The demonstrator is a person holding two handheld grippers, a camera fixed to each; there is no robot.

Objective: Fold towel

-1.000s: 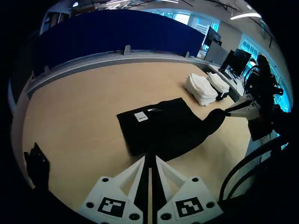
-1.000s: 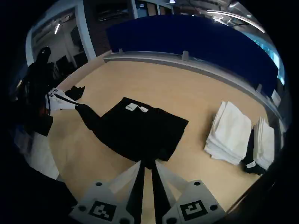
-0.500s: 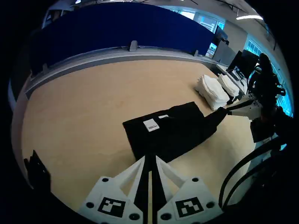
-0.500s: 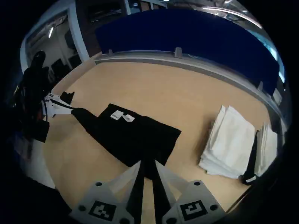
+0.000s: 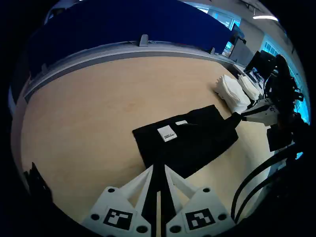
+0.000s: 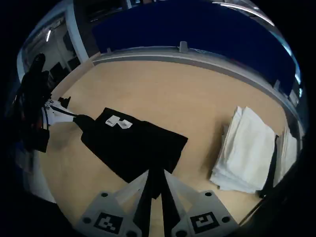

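Observation:
A black towel with white tags lies stretched over the light wooden table. My left gripper is shut on its near corner at the bottom of the left gripper view. At the right of that view the right gripper pinches the far corner. In the right gripper view the towel runs from my right gripper, shut on one corner, to the left gripper, which holds the opposite end at the left.
Two stacks of folded white towels sit near the table's edge. A blue partition lines the back of the table. A small dark item lies by the left gripper.
The towel end at the right gripper, raised and bunched a second ago, has come down. The cloth is now pulled longer and flatter between the two grippers.

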